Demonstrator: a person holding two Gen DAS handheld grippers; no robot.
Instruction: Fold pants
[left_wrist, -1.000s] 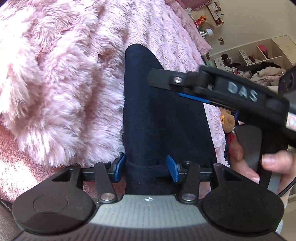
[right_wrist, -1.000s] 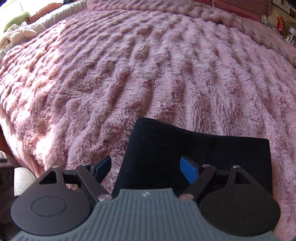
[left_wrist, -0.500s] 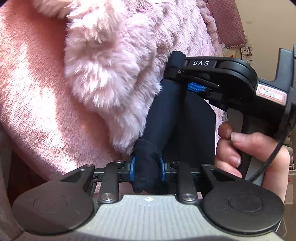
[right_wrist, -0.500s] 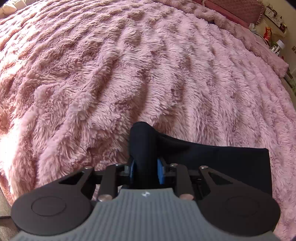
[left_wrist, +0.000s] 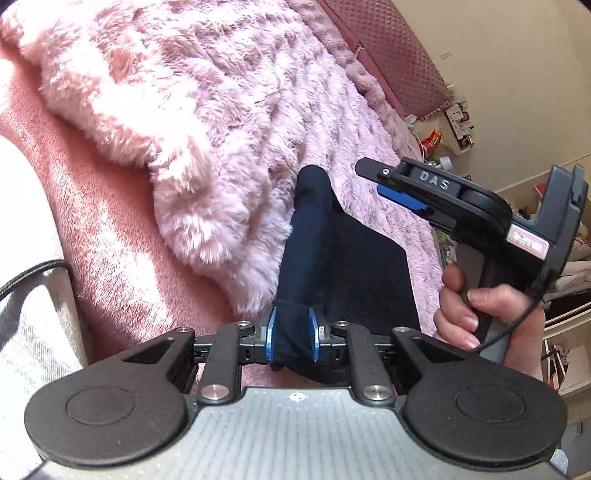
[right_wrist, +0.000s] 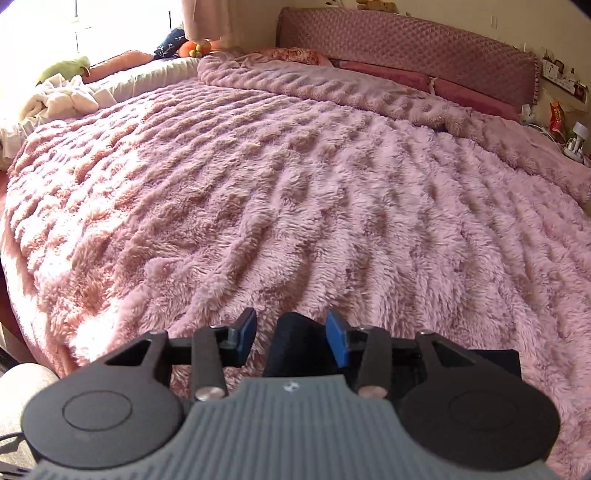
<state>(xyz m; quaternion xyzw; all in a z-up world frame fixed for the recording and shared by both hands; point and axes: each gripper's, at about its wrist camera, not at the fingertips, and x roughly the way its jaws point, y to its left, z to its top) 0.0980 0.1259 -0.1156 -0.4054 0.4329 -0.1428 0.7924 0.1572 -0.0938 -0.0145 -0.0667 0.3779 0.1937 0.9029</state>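
Dark navy pants (left_wrist: 343, 258) lie folded on a shaggy pink blanket (left_wrist: 229, 122) that covers a wide bed, near its near edge. In the left wrist view, the left gripper (left_wrist: 291, 339) has a bunched corner of the cloth between its blue pads (left_wrist: 271, 338); both pads press on the fabric while the jaws are closing on it. From that pinch a raised ridge of cloth runs away toward the far end of the garment, where it ends in a rounded hump, and the flat remainder of the pants spreads to the right of the ridge.

The right gripper (left_wrist: 388, 184) appears in the same view at the right, held by a hand (left_wrist: 487, 317) wrapped round its handle, and it hovers above the far right part of the pants, apart from the cloth.

In the right wrist view, the right gripper (right_wrist: 291, 338) stands with its jaws opening. A fold of the pants (right_wrist: 291, 343) rises between the two blue pads, nearer the right one, with a clear gap at the left pad; whether the right pad touches the cloth cannot be told. A padded pink headboard (right_wrist: 406, 40) closes the far side of the bed.
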